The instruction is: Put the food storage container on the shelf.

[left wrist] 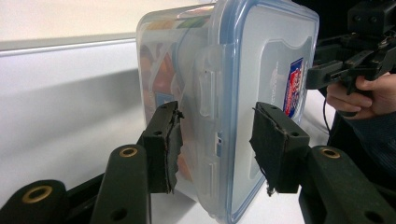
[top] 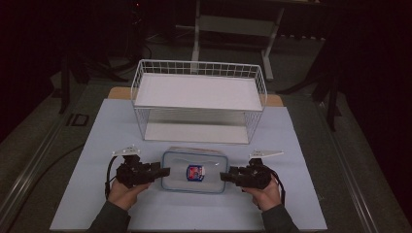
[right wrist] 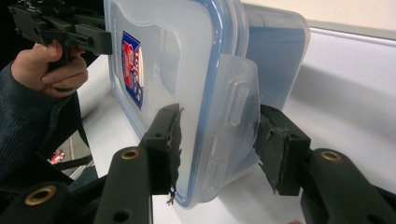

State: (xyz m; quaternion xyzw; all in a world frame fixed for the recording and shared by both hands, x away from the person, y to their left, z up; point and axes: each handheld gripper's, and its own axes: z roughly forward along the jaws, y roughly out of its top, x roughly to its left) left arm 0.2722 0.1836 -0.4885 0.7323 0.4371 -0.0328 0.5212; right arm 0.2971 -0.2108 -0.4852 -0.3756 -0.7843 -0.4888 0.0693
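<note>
A clear plastic food container [top: 194, 171] with a blue-rimmed lid and a red and blue sticker lies flat at the near middle of the pale mat. My left gripper [top: 164, 171] reaches in level from its left end. In the left gripper view the container [left wrist: 233, 70] has my left gripper [left wrist: 215, 140] shut on it, one pad on the base and one on the lid, astride the side latch. My right gripper [top: 224, 176] meets the right end. In the right gripper view my right gripper [right wrist: 217, 140] is shut on the container [right wrist: 187, 56], pads on the lid and the latch flap.
A white wire shelf rack [top: 199, 92] with two white boards stands just behind the container, open toward me. The pale blue mat [top: 97, 136] covers the table. Dark floor and a metal table frame [top: 233, 24] lie beyond the far edge.
</note>
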